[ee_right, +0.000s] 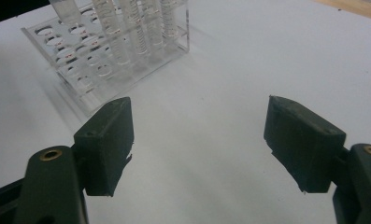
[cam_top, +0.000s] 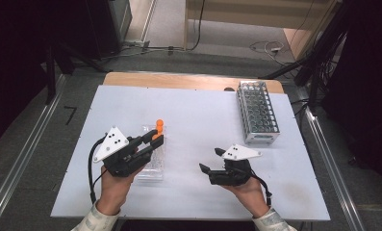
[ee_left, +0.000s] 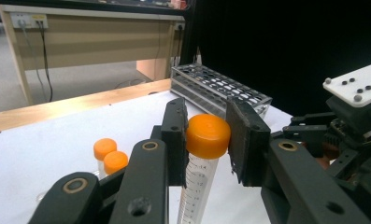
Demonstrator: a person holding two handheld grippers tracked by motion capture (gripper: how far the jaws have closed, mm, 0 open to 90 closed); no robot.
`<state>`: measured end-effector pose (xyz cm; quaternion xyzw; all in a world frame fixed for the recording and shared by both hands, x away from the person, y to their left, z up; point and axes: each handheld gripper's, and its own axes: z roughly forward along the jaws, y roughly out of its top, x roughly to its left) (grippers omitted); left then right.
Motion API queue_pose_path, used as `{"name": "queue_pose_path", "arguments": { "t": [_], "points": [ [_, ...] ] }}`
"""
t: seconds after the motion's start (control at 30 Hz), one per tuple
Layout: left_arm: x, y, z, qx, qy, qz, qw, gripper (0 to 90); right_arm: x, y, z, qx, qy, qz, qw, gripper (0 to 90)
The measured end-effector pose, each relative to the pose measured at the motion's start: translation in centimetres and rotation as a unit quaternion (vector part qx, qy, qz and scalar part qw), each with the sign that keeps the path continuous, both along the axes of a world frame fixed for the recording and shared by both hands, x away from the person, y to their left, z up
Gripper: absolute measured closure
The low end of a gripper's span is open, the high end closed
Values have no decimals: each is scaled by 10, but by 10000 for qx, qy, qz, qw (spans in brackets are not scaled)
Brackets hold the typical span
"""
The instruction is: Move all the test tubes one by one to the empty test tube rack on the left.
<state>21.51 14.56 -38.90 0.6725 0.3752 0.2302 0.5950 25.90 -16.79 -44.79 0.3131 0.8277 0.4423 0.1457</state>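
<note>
Above the clear rack (cam_top: 150, 161), orange-capped tube (ee_left: 206, 140) is gripped at cap by left tool (ee_left: 206, 135), kept upright for transfer to grey rack (cam_top: 257, 113). Right tool (ee_right: 199, 144) is held released, empty, over tabletop (cam_top: 198, 115).

Grey carpet floor (cam_top: 169, 29) spreads beyond the white table (cam_top: 203, 110). A wooden desk (ee_left: 80, 28) stands behind, cables (cam_top: 268, 47) trailing, dark curtains (cam_top: 15, 57) at both sides.

A: The high view looks forward and down over the table (cam_top: 193, 120)?

B: Yes. Each tongs view sits close behind its own jaws; both share the clear rack (ee_right: 103, 60) ahead.
</note>
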Motion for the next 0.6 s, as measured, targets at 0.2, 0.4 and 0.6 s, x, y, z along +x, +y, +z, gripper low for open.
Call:
{"name": "queue_pose_path", "arguments": {
  "t": [0.2, 0.4, 0.6],
  "points": [
    [2, 3, -7, 82, 29, 106, 9999, 695, 0, -4, 0, -7, -8, -27, 10000, 227],
    [4, 1, -14, 203, 56, 181, 9996, 694, 0, -6, 0, 5, -8, -56, 10000, 229],
    [5, 1, -22, 247, 100, 295, 9992, 693, -1, -6, 0, -5, -27, -55, 10000, 231]
  ]
}}
